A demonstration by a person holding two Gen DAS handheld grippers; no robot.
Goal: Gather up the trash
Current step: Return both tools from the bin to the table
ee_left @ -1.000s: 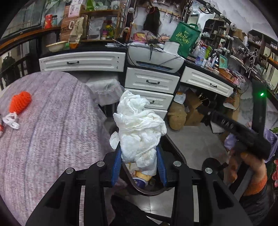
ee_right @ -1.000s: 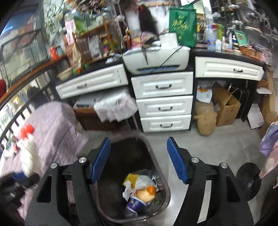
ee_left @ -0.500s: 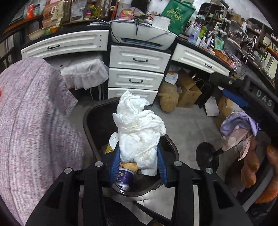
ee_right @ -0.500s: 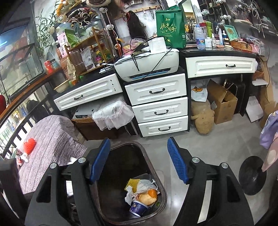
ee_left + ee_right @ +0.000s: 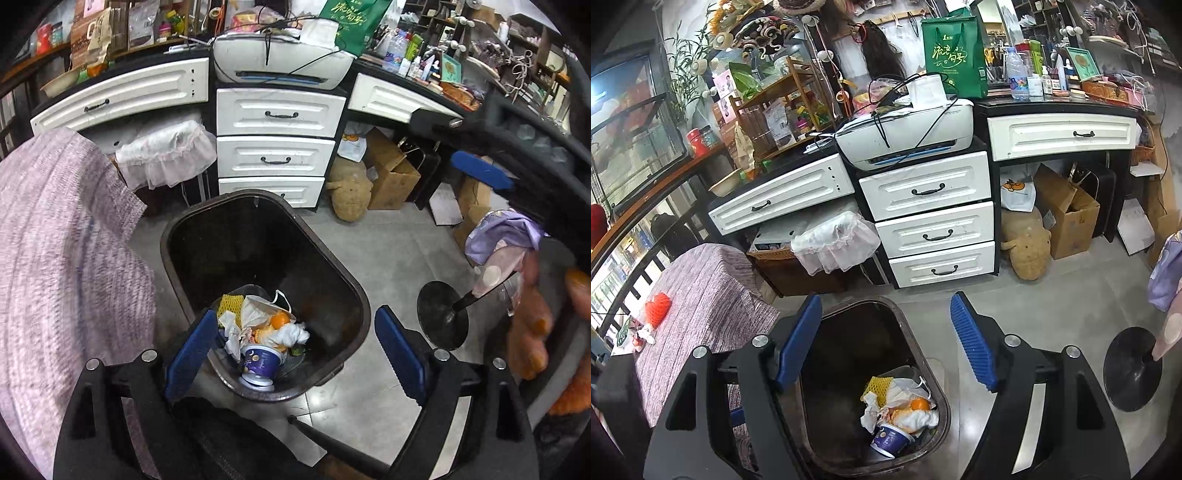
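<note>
A dark brown bin point(image 5: 177, 266) stands on the floor beside the cloth-covered table point(image 5: 55, 258). At its bottom lie a purple yoghurt cup point(image 5: 258, 360), orange peel point(image 5: 280, 319), a yellow foam net point(image 5: 231, 304) and crumpled white paper point(image 5: 295, 332). My left gripper point(image 5: 293, 314) hangs over the bin, its jaws opening wide with nothing between them. My right gripper point(image 5: 885, 297) also hovers above the bin point(image 5: 942, 406), its jaws opening and empty. On the table point(image 5: 709, 295) remain an orange-red foam net point(image 5: 657, 308) and a small white wrapper point(image 5: 644, 334).
White drawers point(image 5: 934, 229) under a printer point(image 5: 908, 133) stand behind the bin. A black round stand base point(image 5: 443, 314) sits on the floor to the right. Cardboard boxes point(image 5: 1067, 218) and a tan sack point(image 5: 1027, 247) lie under the desk.
My left gripper let go of the big white paper wad and spread its jaws; the wad is now in the bin. The right jaws stand slightly wider.
</note>
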